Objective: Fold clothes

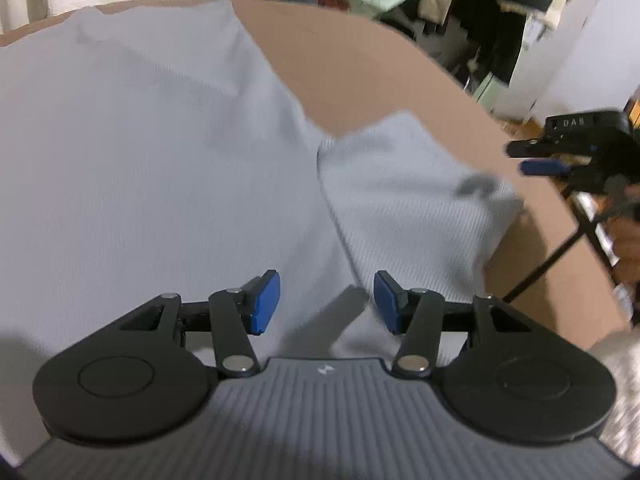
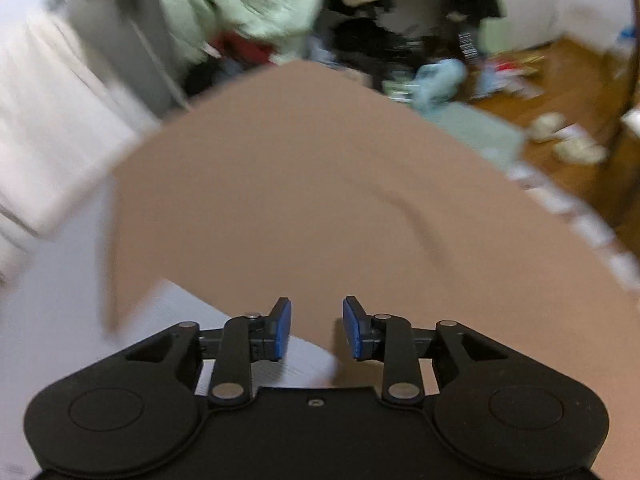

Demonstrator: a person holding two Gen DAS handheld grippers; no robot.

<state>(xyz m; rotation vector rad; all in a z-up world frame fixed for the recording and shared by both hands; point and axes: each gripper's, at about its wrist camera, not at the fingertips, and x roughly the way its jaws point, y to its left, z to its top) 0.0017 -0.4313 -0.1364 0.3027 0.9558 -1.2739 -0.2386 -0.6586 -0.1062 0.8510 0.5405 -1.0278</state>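
**Shirt flat, folding barely begun**

I saw the pale blue garment [image 1: 160,152] spread over the tabletop [image 1: 360,68], one sleeve [image 1: 404,188] reaching toward its right edge. My left gripper [image 1: 327,302] hovered above the sleeve seam, jaws apart and empty. My right gripper [image 2: 317,328], likewise parted, held nothing. I judged every fold remained.

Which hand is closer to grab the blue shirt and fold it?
Probably the left. The left gripper hangs open right over the shirt, near its sleeve. The right gripper is open too, mostly over the bare brown table, beside only a corner of the cloth.
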